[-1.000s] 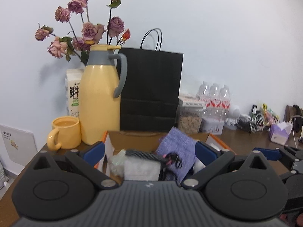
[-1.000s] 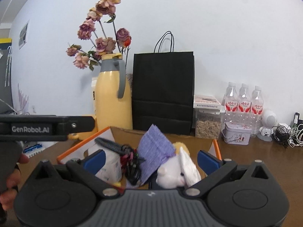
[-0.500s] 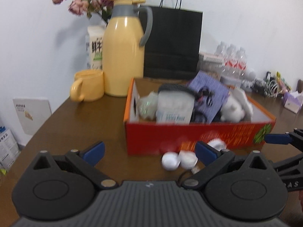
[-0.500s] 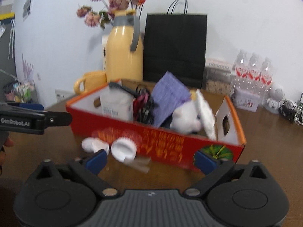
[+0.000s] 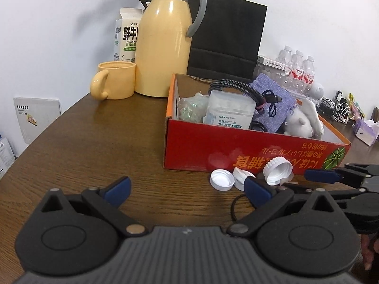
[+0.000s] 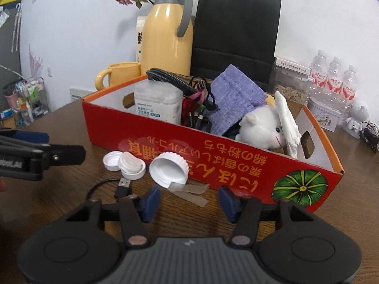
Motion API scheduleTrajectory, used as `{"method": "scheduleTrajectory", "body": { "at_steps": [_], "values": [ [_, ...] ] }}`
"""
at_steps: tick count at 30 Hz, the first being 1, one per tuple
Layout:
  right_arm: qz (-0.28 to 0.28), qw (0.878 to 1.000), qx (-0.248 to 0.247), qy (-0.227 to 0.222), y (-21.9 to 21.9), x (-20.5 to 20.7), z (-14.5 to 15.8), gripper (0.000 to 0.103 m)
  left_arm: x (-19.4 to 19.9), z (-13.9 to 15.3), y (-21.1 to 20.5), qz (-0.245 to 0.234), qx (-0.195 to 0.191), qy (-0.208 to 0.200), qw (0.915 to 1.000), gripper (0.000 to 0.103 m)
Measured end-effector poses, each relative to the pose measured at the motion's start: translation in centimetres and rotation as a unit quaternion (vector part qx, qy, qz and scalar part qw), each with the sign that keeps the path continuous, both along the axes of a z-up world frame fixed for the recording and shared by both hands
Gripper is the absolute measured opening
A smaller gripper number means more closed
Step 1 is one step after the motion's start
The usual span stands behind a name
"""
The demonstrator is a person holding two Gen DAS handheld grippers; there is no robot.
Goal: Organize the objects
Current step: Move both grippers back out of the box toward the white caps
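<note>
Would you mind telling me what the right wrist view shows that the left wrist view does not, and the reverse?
Only the right wrist view shows the USB plug and the strip of tape on the table, plus the box's cut-out handle. Only the left wrist view shows the purple tissue pack and the milk carton's front print. Both show the red box, three white caps, yellow thermos, mug and black bag.
</note>
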State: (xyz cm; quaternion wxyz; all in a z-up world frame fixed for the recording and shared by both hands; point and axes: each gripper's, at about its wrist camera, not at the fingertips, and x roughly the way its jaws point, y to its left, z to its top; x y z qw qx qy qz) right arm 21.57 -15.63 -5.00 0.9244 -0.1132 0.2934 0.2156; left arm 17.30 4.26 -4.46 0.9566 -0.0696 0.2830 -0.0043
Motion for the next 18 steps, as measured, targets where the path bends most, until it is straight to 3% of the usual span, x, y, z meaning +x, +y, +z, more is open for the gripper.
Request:
{"method": "scheduleTrajectory", "body": {
  "at_steps": [7,9,18],
  "values": [
    [0.001,1.0,-0.005,0.004,0.7,0.7,-0.7,0.037,-0.2,0.0,-0.1,-0.001,0.002,-0.005,1.0,0.103],
    [0.0,1.0,-0.002,0.003,0.6,0.6,-0.7,0.026,-0.2,-0.1,-0.2,-0.002,0.003,-0.005,1.0,0.103],
    [-0.004,1.0,0.021,0.007,-0.3,0.5,-0.7,0.013,-0.1,-0.3,-0.3,-0.002,0.007,0.0,1.0,0.103]
  ]
}}
